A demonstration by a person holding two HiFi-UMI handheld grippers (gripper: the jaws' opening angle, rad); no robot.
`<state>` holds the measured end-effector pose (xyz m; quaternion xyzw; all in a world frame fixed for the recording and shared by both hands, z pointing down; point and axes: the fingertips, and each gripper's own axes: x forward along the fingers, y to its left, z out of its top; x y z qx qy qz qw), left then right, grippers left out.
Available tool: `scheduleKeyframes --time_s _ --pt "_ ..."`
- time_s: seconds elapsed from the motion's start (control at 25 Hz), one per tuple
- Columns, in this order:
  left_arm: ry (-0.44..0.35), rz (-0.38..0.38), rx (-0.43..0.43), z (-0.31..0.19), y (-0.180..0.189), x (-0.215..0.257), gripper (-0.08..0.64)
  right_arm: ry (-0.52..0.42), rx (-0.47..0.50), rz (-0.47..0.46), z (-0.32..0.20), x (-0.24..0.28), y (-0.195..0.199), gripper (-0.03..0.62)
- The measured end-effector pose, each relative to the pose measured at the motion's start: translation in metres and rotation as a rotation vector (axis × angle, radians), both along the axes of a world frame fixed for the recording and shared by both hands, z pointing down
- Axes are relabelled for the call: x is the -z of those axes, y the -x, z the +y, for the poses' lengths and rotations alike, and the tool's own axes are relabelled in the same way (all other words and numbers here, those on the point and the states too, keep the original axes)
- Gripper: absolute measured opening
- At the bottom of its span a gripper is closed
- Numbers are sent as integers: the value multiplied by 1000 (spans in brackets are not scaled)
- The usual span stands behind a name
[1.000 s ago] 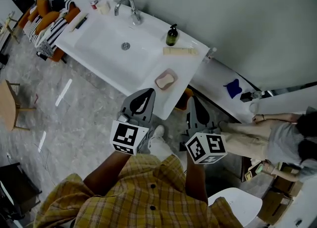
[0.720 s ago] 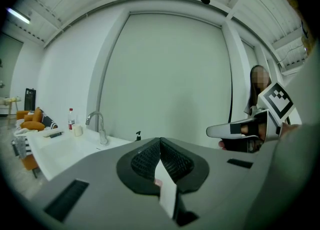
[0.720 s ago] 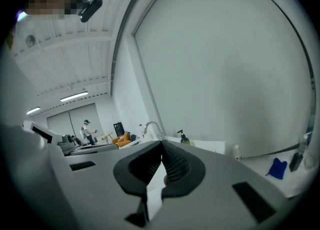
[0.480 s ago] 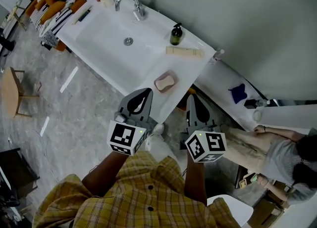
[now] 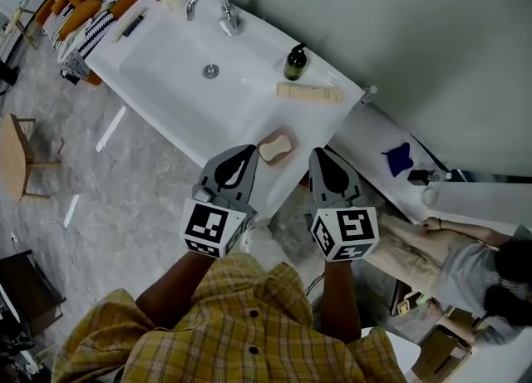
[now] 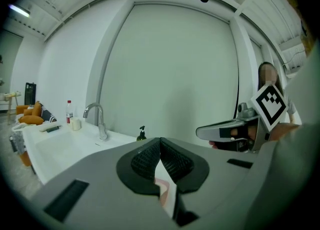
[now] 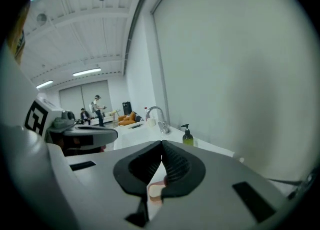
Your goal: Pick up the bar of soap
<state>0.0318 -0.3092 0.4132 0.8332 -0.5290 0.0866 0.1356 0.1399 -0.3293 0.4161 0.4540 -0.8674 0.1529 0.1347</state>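
Note:
A pale bar of soap (image 5: 275, 147) lies in a pink dish (image 5: 288, 143) on the front right corner of the white sink (image 5: 166, 57). My left gripper (image 5: 246, 151) hangs just left of the dish, jaws shut and empty. My right gripper (image 5: 319, 155) is just right of the dish, off the sink's corner, also shut on nothing. Both are apart from the soap. In the right gripper view the soap (image 7: 155, 190) peeps through below the closed pads. In the left gripper view a pinkish patch of the dish (image 6: 164, 190) shows below the pads, with the right gripper (image 6: 220, 132) alongside.
On the sink's back edge stand a green pump bottle (image 5: 292, 63), a flat cream tube (image 5: 309, 91) and the faucet (image 5: 218, 3). A low white shelf with a blue cloth (image 5: 396, 158) runs on to the right. A person (image 5: 465, 244) crouches at the right; a wooden chair (image 5: 17, 157) stands left.
Both grippers have moved forward and a little down towards the sink's front corner. Their tips now flank the soap dish. Both jaws stayed shut.

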Motion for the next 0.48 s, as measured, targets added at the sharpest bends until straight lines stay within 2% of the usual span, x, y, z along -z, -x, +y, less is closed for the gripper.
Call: scheduleKeyframes --time_s 0.28,0.48 --pt "43 17 7 -28 24 -20 12 20 311 279 -20 -54 40 20" --pt "68 32 -1 -46 35 -33 12 63 430 359 -32 -82 66 20"
